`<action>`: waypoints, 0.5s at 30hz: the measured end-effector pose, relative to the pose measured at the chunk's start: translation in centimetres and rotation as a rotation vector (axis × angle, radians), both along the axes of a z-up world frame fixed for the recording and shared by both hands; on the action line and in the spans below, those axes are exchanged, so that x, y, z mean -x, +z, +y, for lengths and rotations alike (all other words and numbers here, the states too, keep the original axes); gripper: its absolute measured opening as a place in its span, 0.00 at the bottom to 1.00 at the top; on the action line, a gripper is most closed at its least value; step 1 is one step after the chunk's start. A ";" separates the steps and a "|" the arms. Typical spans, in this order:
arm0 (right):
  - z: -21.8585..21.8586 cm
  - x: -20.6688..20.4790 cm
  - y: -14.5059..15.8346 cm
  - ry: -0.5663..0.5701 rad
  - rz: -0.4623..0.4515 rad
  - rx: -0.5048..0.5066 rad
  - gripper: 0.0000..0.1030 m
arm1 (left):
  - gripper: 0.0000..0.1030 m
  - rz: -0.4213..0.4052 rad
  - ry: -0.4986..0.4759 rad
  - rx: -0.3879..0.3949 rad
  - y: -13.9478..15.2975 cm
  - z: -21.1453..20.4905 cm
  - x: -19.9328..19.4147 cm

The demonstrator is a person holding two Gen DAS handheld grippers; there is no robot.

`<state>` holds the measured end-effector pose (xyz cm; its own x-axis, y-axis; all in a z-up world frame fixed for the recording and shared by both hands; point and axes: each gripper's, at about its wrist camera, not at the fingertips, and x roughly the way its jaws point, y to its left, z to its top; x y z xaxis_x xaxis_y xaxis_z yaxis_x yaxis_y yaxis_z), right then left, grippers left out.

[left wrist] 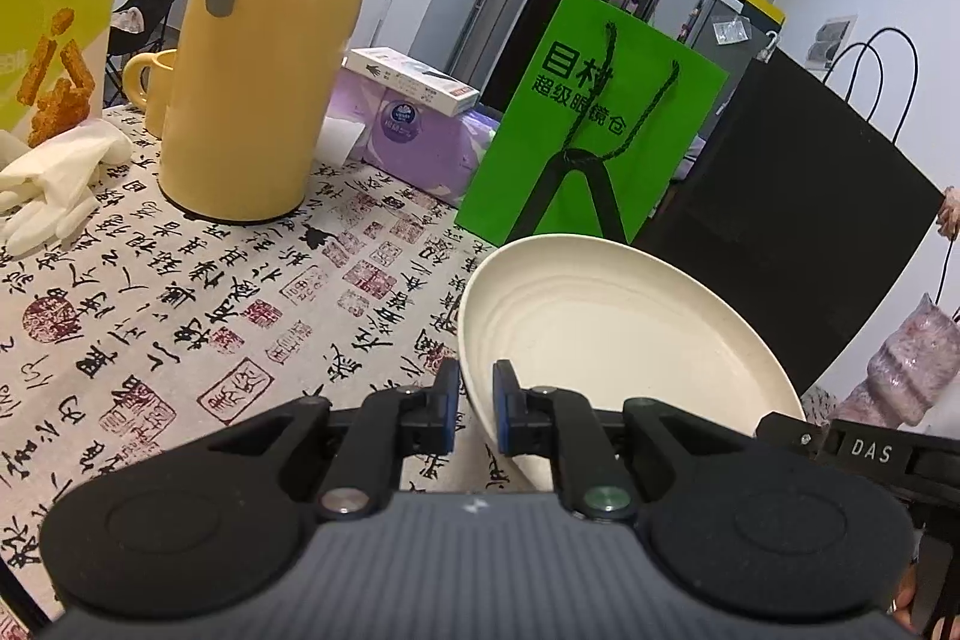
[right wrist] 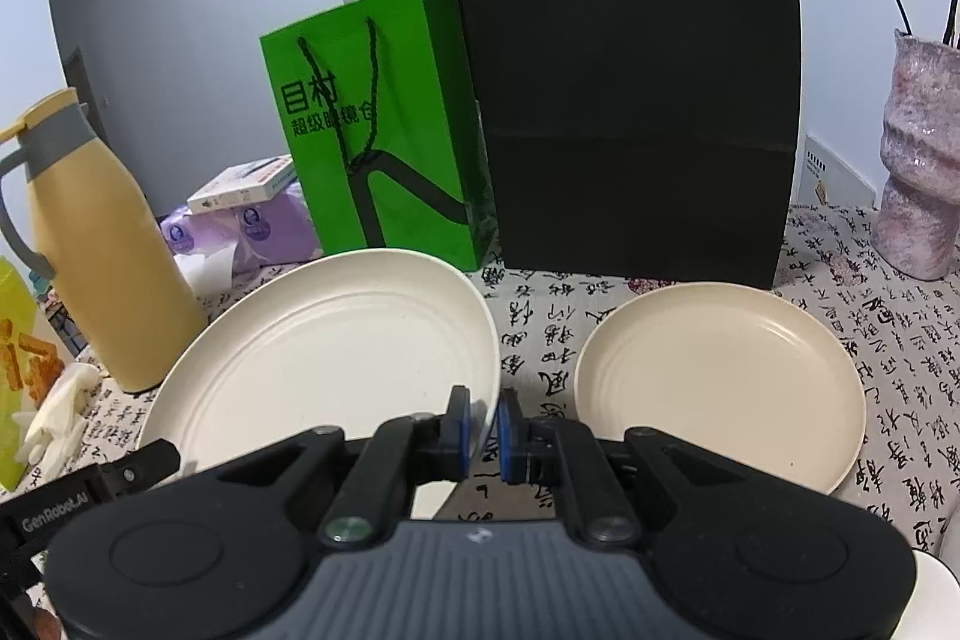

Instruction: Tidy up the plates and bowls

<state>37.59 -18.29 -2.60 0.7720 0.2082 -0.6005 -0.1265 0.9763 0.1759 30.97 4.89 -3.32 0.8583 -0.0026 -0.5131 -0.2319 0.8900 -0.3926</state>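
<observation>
Plate [right wrist: 336, 358], white, tilted and lifted off the tablecloth [right wrist: 540, 334], gripped at two rim spots. Right gripper [right wrist: 481, 430] fingers closed on its near right rim, rim edge pinched between the blue pads [right wrist: 461, 427]. Left gripper [left wrist: 476, 403] fingers closed on the same plate [left wrist: 624, 334] at its near left rim, one finger inside the plate, one outside. In left view the plate tips up to the right, over the tablecloth [left wrist: 180, 316].

Second plate [right wrist: 720, 382], cream, lies flat on the cloth right of the held one, apart from it, untouched.

Behind the plates: green bag [right wrist: 384, 130] and black bag [right wrist: 630, 82] stand upright, touching side by side. Yellow jug [right wrist: 102, 262] upright left of the held plate; in left view the jug [left wrist: 264, 58] has a yellow mug [left wrist: 150, 82] just behind it. White glove [left wrist: 54, 184] lies on the cloth beside a snack bag [left wrist: 54, 34]. Purple tissue packs [left wrist: 414, 136] with a white box [left wrist: 414, 76] on top sit between jug and green bag [left wrist: 594, 118]. Pink vase [right wrist: 924, 166] with dried flowers at far right.
</observation>
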 end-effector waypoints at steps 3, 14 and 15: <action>0.1 0.6 0.5 0.001 -0.018 0.007 0.09 | 0.12 -0.006 0.007 -0.005 0.5 -0.1 0.3; -0.3 2.8 1.4 0.004 -0.035 -0.014 0.09 | 0.12 -0.026 0.017 -0.036 2.1 -0.6 2.5; -0.4 3.0 1.5 0.005 -0.037 -0.015 0.09 | 0.12 -0.028 0.017 -0.036 2.2 -0.6 2.8</action>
<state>34.55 -18.68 -1.10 0.7925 0.2209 -0.5685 -0.1380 0.9729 0.1857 28.21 4.27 -1.09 0.8719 0.0306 -0.4888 -0.2371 0.8996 -0.3667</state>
